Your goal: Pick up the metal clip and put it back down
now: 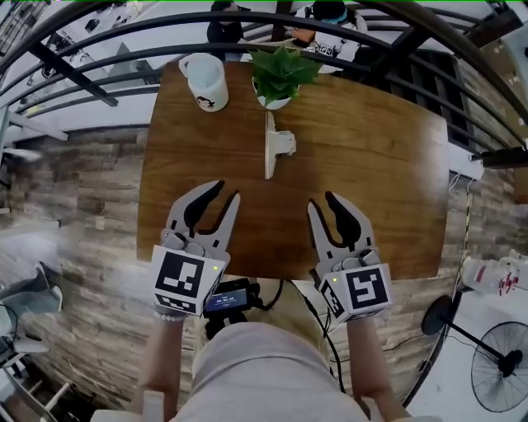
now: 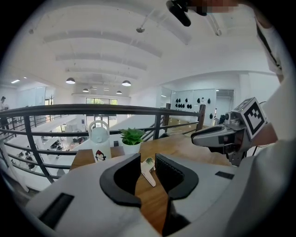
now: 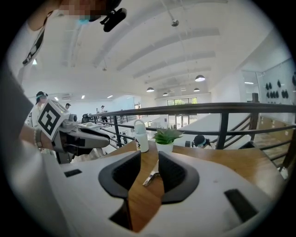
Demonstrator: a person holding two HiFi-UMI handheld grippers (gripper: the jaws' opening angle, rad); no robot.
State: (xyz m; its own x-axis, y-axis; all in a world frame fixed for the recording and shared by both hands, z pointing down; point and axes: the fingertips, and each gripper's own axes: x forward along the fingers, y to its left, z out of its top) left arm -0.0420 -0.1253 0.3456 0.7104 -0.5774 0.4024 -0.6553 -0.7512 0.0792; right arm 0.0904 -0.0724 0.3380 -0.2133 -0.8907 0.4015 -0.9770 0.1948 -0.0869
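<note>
- The metal clip [image 1: 276,146] lies flat on the wooden surface [image 1: 379,165], toward its far side and about midway across. Nothing touches it.
- The clip's long straight edge runs away from the person. Its handle juts to the right.
- Just beyond the clip stands a small potted plant [image 1: 280,78] in a white pot. A white mug [image 1: 205,81] with a small printed figure sits to the plant's left, near the far left corner.
- The left hand-held gripper [image 1: 224,195] is over the near part of the surface. Its jaws stand apart and hold nothing. In the left gripper view only bare wood and the distant clip [image 2: 149,170] show in the gap.
- The right hand-held gripper [image 1: 323,203] is level with it on the other side, also parted and empty. In the right gripper view the clip [image 3: 152,175] appears between its jaws but well ahead of them.
- Both hand-held grippers point toward the clip and are clearly apart from it and from each other.
- A black railing [image 1: 247,25] curves past the far edge.
</note>
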